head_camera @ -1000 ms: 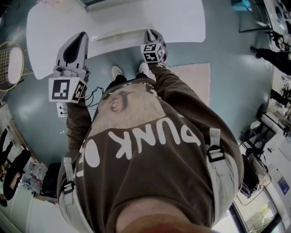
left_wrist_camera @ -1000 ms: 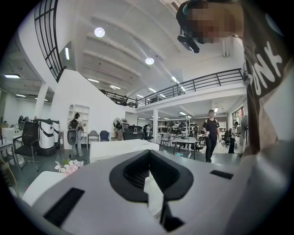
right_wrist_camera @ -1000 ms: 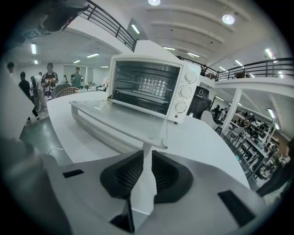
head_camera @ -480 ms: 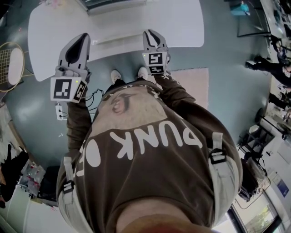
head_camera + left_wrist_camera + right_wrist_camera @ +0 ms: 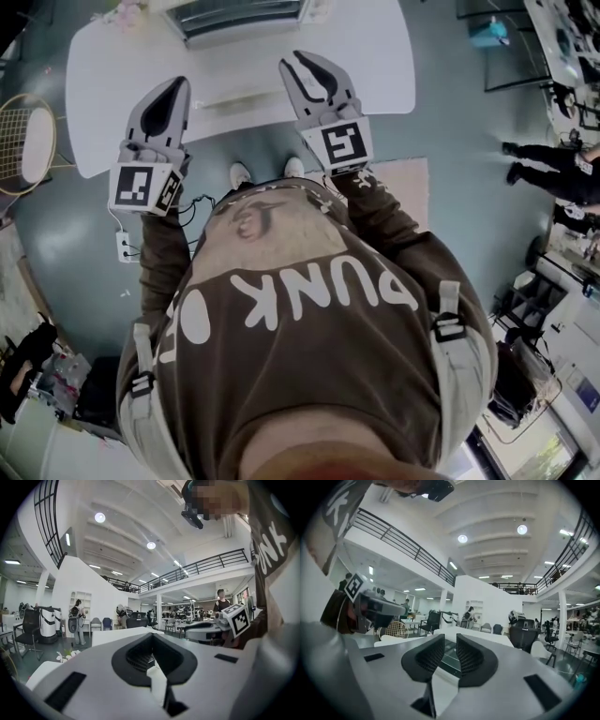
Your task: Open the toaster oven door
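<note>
**both grippers parked in front of the toaster oven, right one loosening up**

biggest thing in the head view is the person (image 5: pixel 300 309) in the brown sweatshirt. they fill the lower half of the frame, with both arms reaching toward the top.

the white table (image 5: pixel 375 56) runs across the top of the frame. the toaster oven (image 5: pixel 239 17) sits at its far side, top centre and partly cut off by the edge. a pale strip (image 5: pixel 230 96) lies on the table between the oven and the grippers. it could be the edge of the dropped door, but i honestly can't tell if the door is up or down.

the left gripper (image 5: pixel 167 94) sits upper left, off to the side of the oven. its fingers (image 5: pixel 136 653) are pressed together at the tips with nothing between them. my read is it's just held out of the way, since a door pull only needs one tool.

the right gripper (image 5: pixel 309 67) sits upper centre and lines up with the oven front, which makes sense for working the door. its fingers (image 5: pixel 429 656) are spreading apart right now. in the right gripper view they pinch nothing, and only the oven's dark glass (image 5: pixel 451 660) shows through the gap, some way beyond the tips.
</note>
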Demonstrator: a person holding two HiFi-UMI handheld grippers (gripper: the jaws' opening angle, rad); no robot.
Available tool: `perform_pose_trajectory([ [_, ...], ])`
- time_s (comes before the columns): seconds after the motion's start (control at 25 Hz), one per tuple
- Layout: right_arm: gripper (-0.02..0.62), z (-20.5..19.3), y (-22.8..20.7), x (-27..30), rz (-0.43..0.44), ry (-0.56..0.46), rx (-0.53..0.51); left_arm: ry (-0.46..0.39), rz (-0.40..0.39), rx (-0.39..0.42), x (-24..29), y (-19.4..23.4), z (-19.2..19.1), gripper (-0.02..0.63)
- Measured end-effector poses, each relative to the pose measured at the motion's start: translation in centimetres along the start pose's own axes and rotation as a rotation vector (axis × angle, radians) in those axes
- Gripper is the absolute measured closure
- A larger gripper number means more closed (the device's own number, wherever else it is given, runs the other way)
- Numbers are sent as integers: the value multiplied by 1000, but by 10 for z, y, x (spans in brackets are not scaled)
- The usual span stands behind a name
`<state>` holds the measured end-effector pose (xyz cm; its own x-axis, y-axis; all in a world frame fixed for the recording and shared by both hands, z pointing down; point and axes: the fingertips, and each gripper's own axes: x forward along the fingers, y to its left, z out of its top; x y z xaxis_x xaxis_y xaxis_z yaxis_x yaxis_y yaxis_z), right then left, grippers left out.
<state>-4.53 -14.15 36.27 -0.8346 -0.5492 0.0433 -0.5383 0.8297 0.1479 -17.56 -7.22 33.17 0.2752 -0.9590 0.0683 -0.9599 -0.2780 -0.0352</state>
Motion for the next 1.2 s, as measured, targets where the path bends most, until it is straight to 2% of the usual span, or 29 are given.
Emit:
perform_pose_trajectory([
  [0.16, 520, 38, 7, -8, 51, -51, -24, -10, 0, 11, -2, -2, 9, 603],
  [0.24, 558, 45, 11, -11, 66, -49, -52, -12, 4, 14, -4, -2, 11, 603],
  [0.32, 584, 44, 14, -12, 73, -34, -72, -13, 6, 16, -5, -2, 12, 603],
  [1.2, 588, 24, 19, -12, 114, 29, -72, -9, -5, 21, -5, -9, 14, 603],
])
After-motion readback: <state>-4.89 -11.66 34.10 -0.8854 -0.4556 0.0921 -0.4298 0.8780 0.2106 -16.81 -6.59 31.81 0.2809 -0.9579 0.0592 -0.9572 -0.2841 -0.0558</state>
